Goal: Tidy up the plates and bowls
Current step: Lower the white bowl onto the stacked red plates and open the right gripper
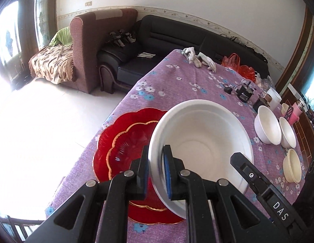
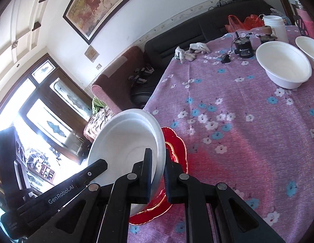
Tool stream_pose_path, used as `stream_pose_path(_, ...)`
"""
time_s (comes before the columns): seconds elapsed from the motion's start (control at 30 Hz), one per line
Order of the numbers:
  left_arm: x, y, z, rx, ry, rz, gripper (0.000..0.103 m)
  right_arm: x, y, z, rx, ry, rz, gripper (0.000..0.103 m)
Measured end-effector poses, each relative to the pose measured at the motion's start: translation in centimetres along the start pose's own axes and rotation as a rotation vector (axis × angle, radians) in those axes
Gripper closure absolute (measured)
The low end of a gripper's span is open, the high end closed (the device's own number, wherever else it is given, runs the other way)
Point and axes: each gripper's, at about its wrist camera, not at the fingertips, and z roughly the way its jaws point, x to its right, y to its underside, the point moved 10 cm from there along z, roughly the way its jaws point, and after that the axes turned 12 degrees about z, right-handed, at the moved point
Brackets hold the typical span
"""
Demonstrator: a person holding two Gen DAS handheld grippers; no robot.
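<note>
A large white bowl hangs tilted over the table's near left corner, held at two places on its rim. My left gripper is shut on one part of the rim. In the right wrist view my right gripper is shut on another part of the same white bowl. Just beneath it lies a small gold-edged red plate stacked on a larger red plate; the red plates show partly behind the bowl. Two white bowls and a cream bowl stand at the right.
The table wears a purple flowered cloth. Towards its far end lie grey gloves, a black motor with a cord, a red plastic bag, a white jar and a pink bottle. Sofas stand beyond the table's left edge.
</note>
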Motion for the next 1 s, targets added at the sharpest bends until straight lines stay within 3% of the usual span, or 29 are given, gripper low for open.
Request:
stream_pose_path(0.23, -2.4, 1.4, 2.0, -0.056, -0.018, -0.017, 0.090, -0.2, 1.9, 3.3, -0.054, 0.025, -0.007, 0.091)
stream_pose_path(1.0, -3.6, 3.8, 5.0, -0.156, -0.044, -0.017, 0.089, 1.4, 3.5, 7.1, -0.143, 0.085, -0.013, 0.091)
